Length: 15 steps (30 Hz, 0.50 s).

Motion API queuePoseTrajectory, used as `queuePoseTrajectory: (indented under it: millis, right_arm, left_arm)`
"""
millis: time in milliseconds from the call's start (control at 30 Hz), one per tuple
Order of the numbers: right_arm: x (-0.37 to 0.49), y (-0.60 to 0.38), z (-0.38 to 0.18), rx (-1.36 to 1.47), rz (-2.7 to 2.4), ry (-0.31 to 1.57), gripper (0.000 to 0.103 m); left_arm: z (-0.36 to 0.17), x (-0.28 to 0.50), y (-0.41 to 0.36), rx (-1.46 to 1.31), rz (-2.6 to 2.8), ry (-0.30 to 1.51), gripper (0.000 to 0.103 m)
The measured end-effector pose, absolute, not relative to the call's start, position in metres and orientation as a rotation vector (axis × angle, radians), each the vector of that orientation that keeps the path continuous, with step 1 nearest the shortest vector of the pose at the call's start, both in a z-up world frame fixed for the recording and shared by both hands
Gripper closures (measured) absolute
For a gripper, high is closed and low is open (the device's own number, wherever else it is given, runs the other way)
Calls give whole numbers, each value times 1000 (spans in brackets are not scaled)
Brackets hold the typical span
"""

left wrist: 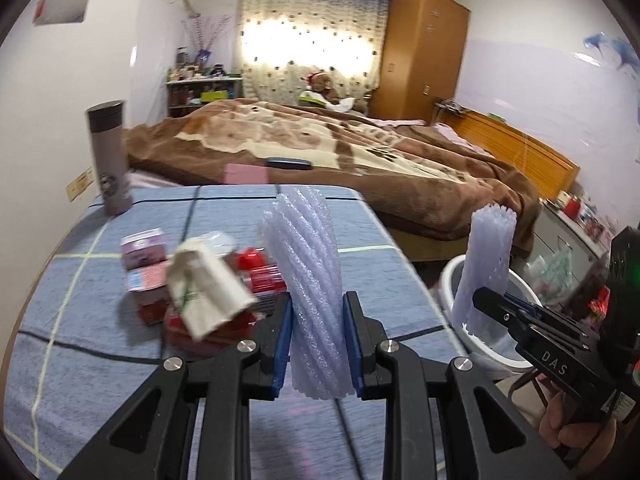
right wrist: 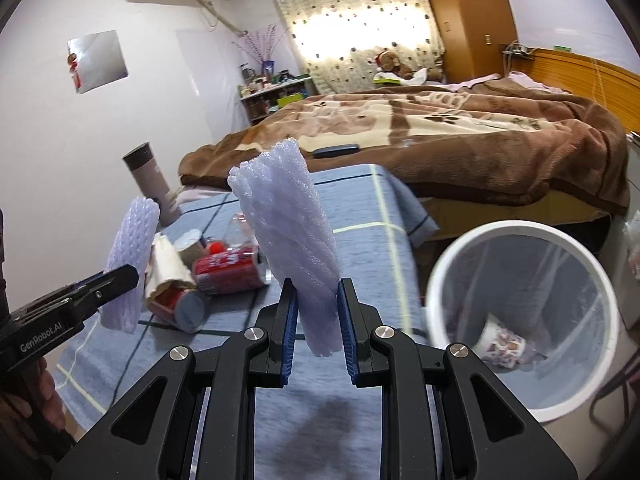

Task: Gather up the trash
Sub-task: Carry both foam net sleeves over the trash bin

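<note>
Open bin mouth [right wrist: 520, 236] beside table [right wrist: 360, 216]

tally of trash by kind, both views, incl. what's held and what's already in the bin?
Foam net sleeves: 2, one in the left gripper (sleeve), one in the right gripper (sleeve)
Red cans on the table: 2
Cartons: 1
Paper wrappers: 1
Paper cups in the bin: 1
Total: 7; pile partly hidden

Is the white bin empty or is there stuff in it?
Not empty. The right wrist view looks down into the bin and shows a paper cup lying tipped at the bottom.
</note>
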State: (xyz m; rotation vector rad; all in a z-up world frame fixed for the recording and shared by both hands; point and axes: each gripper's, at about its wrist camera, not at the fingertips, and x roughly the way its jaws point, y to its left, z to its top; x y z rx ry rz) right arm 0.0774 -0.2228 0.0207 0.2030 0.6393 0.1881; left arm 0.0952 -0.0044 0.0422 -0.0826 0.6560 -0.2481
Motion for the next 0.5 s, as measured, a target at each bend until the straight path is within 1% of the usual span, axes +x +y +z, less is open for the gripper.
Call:
queuePoseTrajectory:
  millis: [500]
  right_arm:
    - [70,-292,14,255,4,640,82]
  left_arm:
    - [37,108,-112,18,-452,689,77]
